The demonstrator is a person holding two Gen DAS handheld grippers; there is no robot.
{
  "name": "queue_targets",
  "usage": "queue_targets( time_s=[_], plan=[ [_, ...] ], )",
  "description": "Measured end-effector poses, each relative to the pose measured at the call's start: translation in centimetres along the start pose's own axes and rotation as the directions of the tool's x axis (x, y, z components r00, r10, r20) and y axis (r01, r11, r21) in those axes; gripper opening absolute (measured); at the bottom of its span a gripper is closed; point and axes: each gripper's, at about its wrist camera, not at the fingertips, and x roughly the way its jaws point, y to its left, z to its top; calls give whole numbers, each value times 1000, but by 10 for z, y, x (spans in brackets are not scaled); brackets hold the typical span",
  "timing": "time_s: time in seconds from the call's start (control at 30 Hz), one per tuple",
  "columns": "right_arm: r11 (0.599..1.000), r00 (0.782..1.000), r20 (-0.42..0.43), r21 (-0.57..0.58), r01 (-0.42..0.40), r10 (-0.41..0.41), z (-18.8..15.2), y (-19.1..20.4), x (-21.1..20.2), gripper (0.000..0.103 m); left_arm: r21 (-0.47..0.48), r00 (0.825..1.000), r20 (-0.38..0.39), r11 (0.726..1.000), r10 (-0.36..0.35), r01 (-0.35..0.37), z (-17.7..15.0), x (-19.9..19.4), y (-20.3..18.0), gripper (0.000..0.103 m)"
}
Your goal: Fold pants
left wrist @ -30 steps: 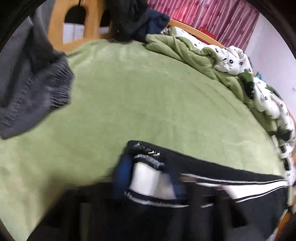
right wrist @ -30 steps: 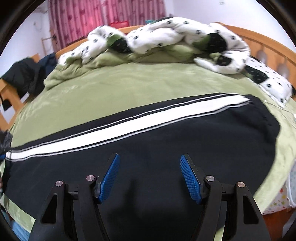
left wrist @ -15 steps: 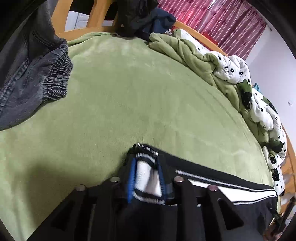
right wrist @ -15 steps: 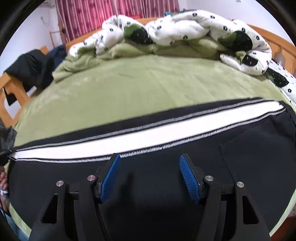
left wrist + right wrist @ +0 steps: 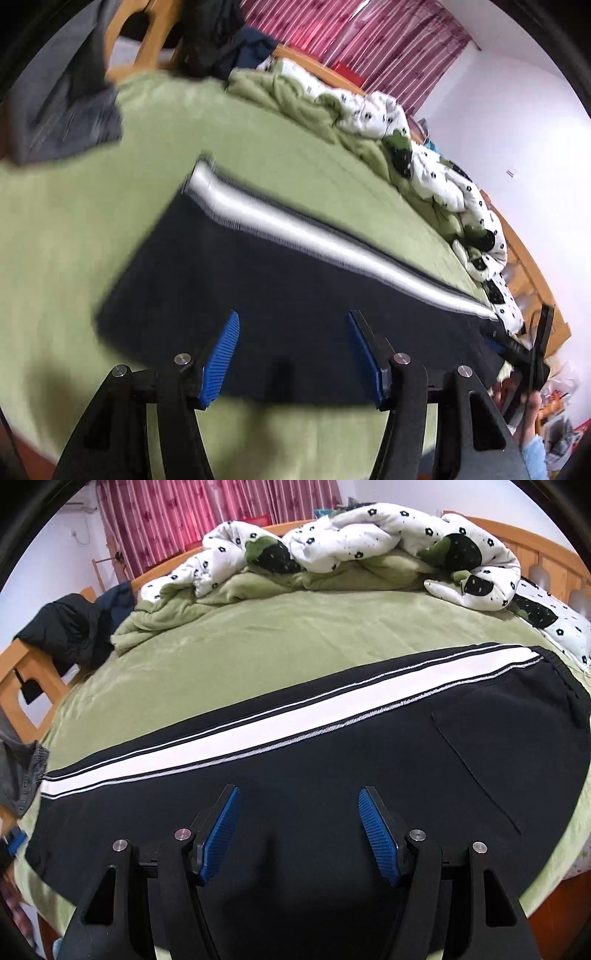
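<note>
Nearest the viewer, the left gripper (image 5: pixel 291 350) hangs over the near edge of the pants (image 5: pixel 258 288) with its blue fingers (image 5: pixel 221 354) spread wide and nothing between them. The right gripper (image 5: pixel 299 830) is likewise spread open and empty above the pants (image 5: pixel 332 794), towards their waist end.

The pants are black with a broad white stripe (image 5: pixel 258 731) along the far side seam. They lie flat and lengthwise on a green bed cover (image 5: pixel 277 635), the two legs apparently stacked one on the other, the cuff end to the left and the waist with a patch pocket (image 5: pixel 517 746) to the right.

Beyond the pants lies bare green cover, then a rumpled white quilt (image 5: pixel 369 542) with dark flowers against the wooden bed frame (image 5: pixel 554 565). Left of the cuff end sit grey jeans (image 5: pixel 62 114) and, farther off, dark clothes (image 5: pixel 74 627).

The cloth looks soft, light and limp, so it should sag wherever it is not held. Pinching the cuff end and the waistband edge seems the surest hold for bringing one end over to the other.
</note>
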Motion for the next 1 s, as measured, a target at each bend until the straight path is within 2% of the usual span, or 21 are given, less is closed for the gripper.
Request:
queue_targets(
  time_s=[0.1,0.17,0.27,0.5,0.6,0.7,0.73,0.77,0.83,0.9,0.93,0.97,1.0],
  plan=[
    [1000,999,29,15,13,-13,-12,-1,-19,65,-63,1000,-14,998,27,-28,-36,-5,18,57],
    [1000,999,33,23,-4,3,-18,-3,-28,65,-173,1000,-30,985,-7,2,-47,-3,41,55],
    [999,999,15,28,-36,36,-28,-6,-35,65,-282,997,12,957,-72,72,-52,-5,64,54],
    [998,998,-2,7,-64,64,-39,-7,-35,65,-383,996,75,921,-47,72,-26,13,85,54],
    [997,997,-4,-10,-78,78,-37,-5,-31,65,-424,998,70,905,-4,34,-11,26,89,50],
    [996,997,-7,-35,-79,79,-35,-4,-27,65,-407,995,40,911,91,-66,3,29,86,34],
    [996,996,-5,-38,-85,85,-35,-5,-26,65,-403,992,39,910,123,-97,5,27,86,22],
    [995,996,-2,-40,-94,94,-36,-6,-26,65,-392,987,43,911,156,-127,9,24,85,19],
    [992,993,2,-43,-115,115,-41,-12,-24,65,-378,983,45,914,178,-148,15,20,78,18],
    [992,993,-2,-46,-116,116,-45,-18,-20,65,-319,968,72,925,239,-205,20,11,57,16],
    [992,993,-5,-48,-114,114,-46,-21,-18,65,-259,955,94,933,283,-251,25,6,41,15],
    [992,994,-7,-50,-112,112,-48,-26,-17,65,-167,931,135,934,340,-317,29,2,13,15],
    [993,994,-9,-51,-109,109,-47,-29,-16,65,-114,916,164,930,365,-350,32,1,-5,15]
  ],
)
